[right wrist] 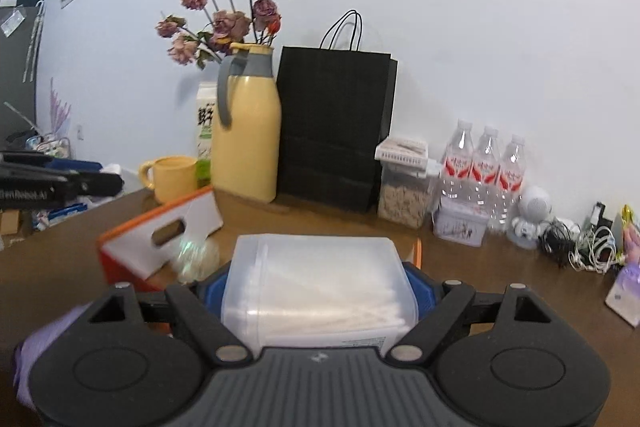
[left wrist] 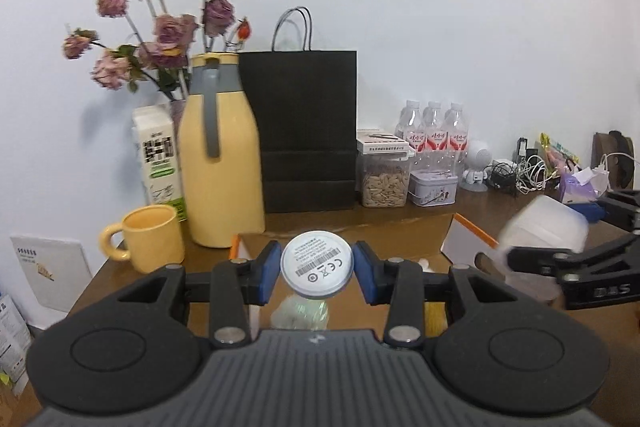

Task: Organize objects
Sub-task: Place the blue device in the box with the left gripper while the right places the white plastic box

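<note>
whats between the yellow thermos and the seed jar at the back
The black paper bag stands between the yellow thermos and the seed jar; both wrist views show it.

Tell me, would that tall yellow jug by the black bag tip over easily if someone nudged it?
Probably not from a light nudge: the yellow jug looks broad at its base and stands flat on the table. It is tall, though, so a push near the grey collar could rock it. Its smooth sides may slip in a gripper; the handle seems safer.
</note>
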`<action>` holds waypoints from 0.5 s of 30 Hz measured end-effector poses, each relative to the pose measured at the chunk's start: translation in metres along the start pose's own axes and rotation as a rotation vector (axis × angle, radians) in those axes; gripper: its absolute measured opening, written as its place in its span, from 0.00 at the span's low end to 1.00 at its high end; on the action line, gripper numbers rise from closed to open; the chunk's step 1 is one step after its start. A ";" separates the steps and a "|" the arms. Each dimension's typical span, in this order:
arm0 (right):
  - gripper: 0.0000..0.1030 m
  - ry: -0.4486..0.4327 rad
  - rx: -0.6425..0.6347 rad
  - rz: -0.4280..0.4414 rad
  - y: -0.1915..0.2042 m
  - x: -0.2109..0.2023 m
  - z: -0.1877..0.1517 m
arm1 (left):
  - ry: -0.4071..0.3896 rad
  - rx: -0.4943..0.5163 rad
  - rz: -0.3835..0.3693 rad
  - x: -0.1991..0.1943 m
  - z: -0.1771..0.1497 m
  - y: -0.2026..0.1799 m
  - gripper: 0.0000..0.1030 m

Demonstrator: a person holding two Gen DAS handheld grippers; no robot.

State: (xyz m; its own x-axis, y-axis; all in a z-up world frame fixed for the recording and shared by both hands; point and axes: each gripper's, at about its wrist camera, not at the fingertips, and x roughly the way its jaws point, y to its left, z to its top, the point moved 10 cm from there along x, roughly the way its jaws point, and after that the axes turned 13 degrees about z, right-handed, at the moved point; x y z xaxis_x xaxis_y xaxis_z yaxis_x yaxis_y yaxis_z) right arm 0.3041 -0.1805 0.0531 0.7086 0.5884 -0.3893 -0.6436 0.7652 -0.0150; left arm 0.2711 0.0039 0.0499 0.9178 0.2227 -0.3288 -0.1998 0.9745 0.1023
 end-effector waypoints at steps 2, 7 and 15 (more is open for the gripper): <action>0.81 0.013 0.008 -0.020 -0.008 0.023 0.014 | 0.023 0.011 0.004 0.019 0.005 -0.007 0.40; 0.81 0.087 0.073 -0.069 -0.035 0.086 0.024 | 0.123 0.030 0.051 0.074 0.004 -0.020 0.40; 0.81 0.211 0.160 -0.129 -0.069 0.154 -0.003 | 0.252 0.043 0.119 0.141 -0.015 -0.019 0.40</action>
State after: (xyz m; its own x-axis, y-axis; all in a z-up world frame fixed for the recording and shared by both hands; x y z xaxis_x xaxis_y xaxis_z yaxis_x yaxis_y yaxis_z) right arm 0.4568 -0.1431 -0.0082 0.6950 0.4290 -0.5770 -0.4864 0.8715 0.0622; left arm 0.3991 0.0176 -0.0130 0.7732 0.3404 -0.5350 -0.2813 0.9403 0.1918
